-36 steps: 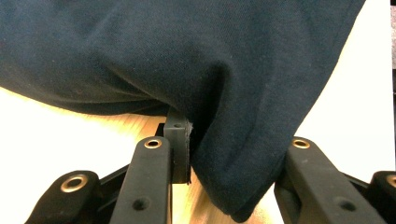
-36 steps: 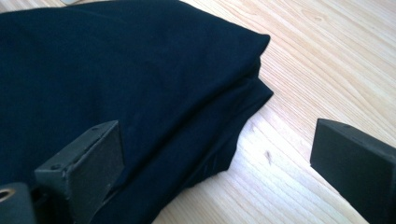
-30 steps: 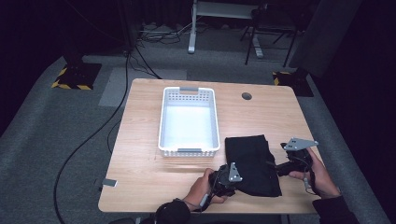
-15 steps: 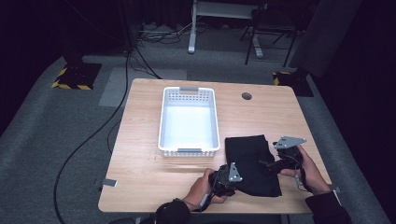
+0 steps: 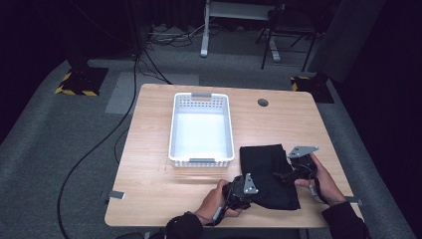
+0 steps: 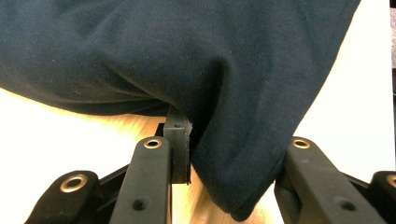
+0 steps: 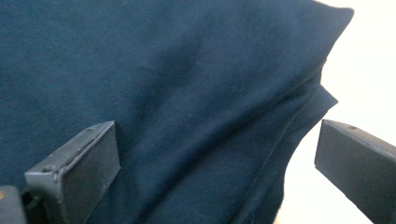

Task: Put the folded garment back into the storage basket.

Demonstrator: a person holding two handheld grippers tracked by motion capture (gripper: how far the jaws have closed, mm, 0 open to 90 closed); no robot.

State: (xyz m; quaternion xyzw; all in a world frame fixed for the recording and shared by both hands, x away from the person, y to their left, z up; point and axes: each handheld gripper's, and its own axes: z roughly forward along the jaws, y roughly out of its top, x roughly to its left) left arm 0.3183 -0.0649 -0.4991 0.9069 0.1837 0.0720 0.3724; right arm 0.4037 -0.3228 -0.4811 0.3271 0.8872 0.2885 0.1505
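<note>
Dark cloth (image 5: 268, 174), a navy knit garment folded into a rough rectangle, lies on the near right part of the bench (image 5: 154, 194), just right of the white basket (image 5: 201, 128).

Left to right: the basket is a rigid plastic tub with perforated walls and grey handle tabs, and nothing shows inside it. The bench is pale wood-grain laminate with a round cable hole (image 5: 263, 102) toward its far edge.

Next comes the left hand-held gripper (image 5: 243, 188), at the cloth's near left corner. In the left gripper view its jaws pinch a hanging fold of the cloth (image 6: 233, 154), which bunches thick between them; it sits as it did a second ago.

What has changed is on the right. The right hand-held gripper (image 5: 286, 175) has come down and inward from the cloth's right edge over the last second and now sits over the fabric. In the right gripper view its jaws stand spread, with the layered, hemmed edge of the cloth (image 7: 196, 116) between them but not squeezed.

I judge a second grip is about to be taken, so both corners can be lifted, perhaps toward the basket. The fabric looks soft, matte and limp, and will sag and slide rather than hold its shape.
</note>
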